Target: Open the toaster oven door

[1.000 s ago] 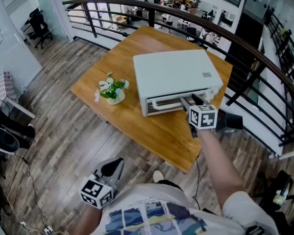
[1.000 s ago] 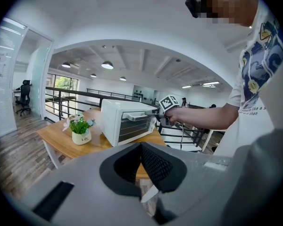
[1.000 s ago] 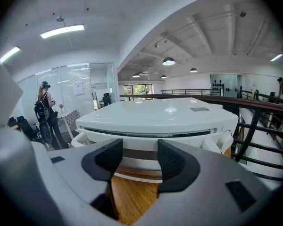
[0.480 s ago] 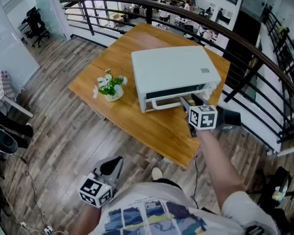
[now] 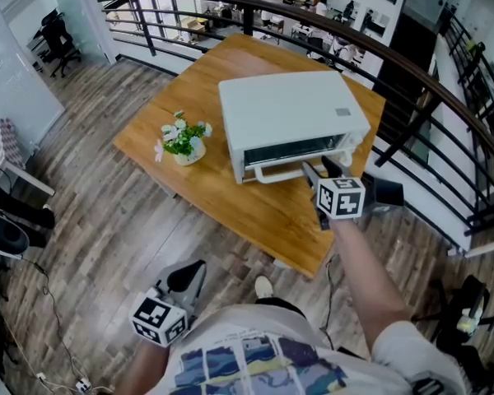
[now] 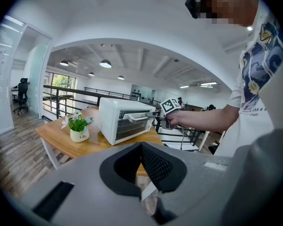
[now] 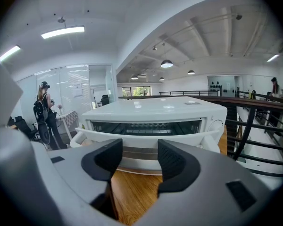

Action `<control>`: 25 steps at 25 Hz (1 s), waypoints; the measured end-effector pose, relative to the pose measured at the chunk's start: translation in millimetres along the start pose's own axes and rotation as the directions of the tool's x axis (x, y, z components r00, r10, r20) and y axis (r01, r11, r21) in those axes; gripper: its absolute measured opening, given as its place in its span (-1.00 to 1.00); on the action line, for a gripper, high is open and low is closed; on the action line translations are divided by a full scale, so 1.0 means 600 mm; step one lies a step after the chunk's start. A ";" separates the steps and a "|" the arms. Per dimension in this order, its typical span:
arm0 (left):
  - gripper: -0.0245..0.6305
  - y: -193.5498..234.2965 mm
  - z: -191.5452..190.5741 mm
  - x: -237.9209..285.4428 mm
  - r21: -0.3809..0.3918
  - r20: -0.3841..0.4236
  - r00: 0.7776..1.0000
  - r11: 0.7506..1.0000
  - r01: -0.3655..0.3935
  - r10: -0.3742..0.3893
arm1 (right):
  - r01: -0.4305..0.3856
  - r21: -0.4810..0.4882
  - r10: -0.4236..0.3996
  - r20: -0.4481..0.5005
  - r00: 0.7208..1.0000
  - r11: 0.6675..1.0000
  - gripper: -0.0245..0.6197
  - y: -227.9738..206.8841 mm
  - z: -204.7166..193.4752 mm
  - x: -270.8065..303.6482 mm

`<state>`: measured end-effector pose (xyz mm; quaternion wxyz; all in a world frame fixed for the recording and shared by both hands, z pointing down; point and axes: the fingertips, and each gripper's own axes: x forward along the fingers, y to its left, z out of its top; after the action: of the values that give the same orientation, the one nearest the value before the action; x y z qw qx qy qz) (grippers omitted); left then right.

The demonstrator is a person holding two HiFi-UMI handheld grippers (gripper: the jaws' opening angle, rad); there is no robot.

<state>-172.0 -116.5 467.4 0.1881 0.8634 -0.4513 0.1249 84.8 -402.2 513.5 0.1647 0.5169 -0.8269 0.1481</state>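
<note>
Your left hand-held gripper [image 5: 189,276], jaws together and empty, hangs well short of the toaster oven [image 5: 288,118]. Your right hand-held gripper [image 5: 313,169], jaws apart, sits just before its door handle [image 5: 276,174]. The door tilts ajar. The oven stands on the surface [image 5: 222,196].

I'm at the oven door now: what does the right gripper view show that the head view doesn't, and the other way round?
Right gripper view only: the right hand-held gripper has its jaws apart, close to the door handle. The wire rack shows through the gap at the top of the door. A person with a backpack stands far left.
Head view only: the flower pot on the table, and the left hand-held gripper low beside the wearer's body, away from the table.
Both: the white toaster oven, the door handle and the wooden table.
</note>
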 end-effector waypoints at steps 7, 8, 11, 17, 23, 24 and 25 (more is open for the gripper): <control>-0.92 -0.003 -0.003 0.003 0.002 -0.007 1.000 1.000 0.013 -0.013 | 0.000 -0.006 0.000 0.012 1.000 1.000 -0.20 0.001 -0.012 -0.008; -0.92 -0.004 -0.003 0.003 0.003 -0.008 1.000 1.000 0.014 -0.014 | 0.001 -0.006 -0.001 0.014 1.000 1.000 -0.20 0.002 -0.014 -0.009; -0.92 -0.007 -0.003 0.003 0.004 -0.009 1.000 1.000 0.019 -0.019 | 0.003 -0.009 -0.003 0.024 1.000 1.000 -0.20 0.002 -0.015 -0.015; -0.92 -0.006 0.000 -0.001 0.012 -0.008 1.000 1.000 0.022 -0.022 | 0.007 -0.005 -0.007 0.014 1.000 1.000 -0.20 0.002 -0.031 -0.023; -0.92 -0.011 -0.001 0.000 0.012 -0.009 1.000 0.999 0.029 -0.029 | 0.007 -0.004 -0.007 0.016 1.000 1.000 -0.20 0.003 -0.045 -0.033; -0.92 -0.012 -0.002 0.000 0.012 -0.009 0.999 0.999 0.032 -0.032 | 0.008 -0.005 -0.008 0.016 1.000 1.000 -0.21 0.003 -0.047 -0.035; -0.92 -0.012 -0.002 0.001 0.011 -0.007 0.999 0.999 0.034 -0.034 | 0.009 -0.008 -0.009 0.017 1.000 1.000 -0.21 0.004 -0.048 -0.036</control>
<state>-165.9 -112.7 467.1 0.1869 0.8714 -0.4353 0.1273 95.1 -372.1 530.0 0.1606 0.5213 -0.8264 0.1398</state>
